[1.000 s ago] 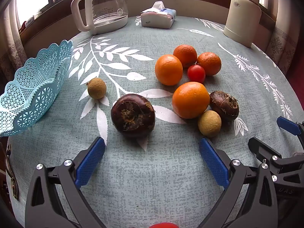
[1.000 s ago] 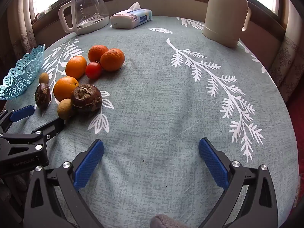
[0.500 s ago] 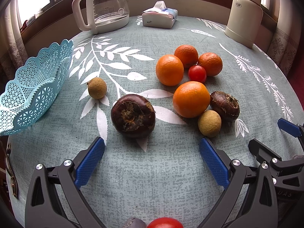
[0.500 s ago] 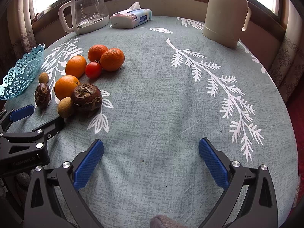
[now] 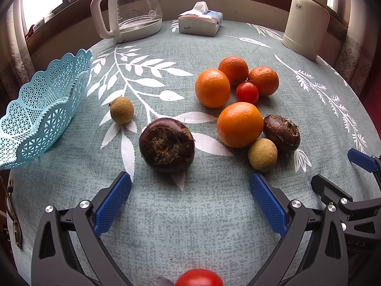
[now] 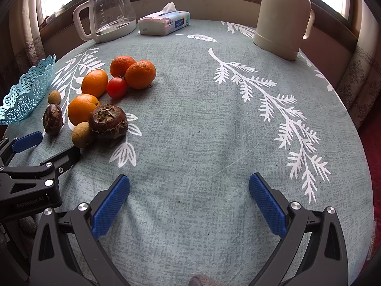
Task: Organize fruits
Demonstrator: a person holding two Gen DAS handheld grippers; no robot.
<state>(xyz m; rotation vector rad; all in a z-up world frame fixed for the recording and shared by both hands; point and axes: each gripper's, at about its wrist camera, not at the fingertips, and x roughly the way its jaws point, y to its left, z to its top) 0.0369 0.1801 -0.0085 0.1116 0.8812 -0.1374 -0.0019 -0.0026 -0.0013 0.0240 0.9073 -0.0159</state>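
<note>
The left gripper [image 5: 190, 190] is hovering with its jaws spread wide and holding nothing, just short of the large dark brown fruit [image 5: 166, 145], which is sitting on the tablecloth [image 5: 190, 226] apart from the rest. Relative to that fruit, the blue lattice basket [image 5: 42, 109] is lying well to the left at the table edge, a small tan fruit [image 5: 122, 110] is sitting between them, and the cluster of oranges [image 5: 239, 125] with a red tomato [image 5: 247, 93] is lying to the right. The right gripper [image 6: 189, 199] is likewise standing spread and empty over bare cloth, well right of the fruit
</note>
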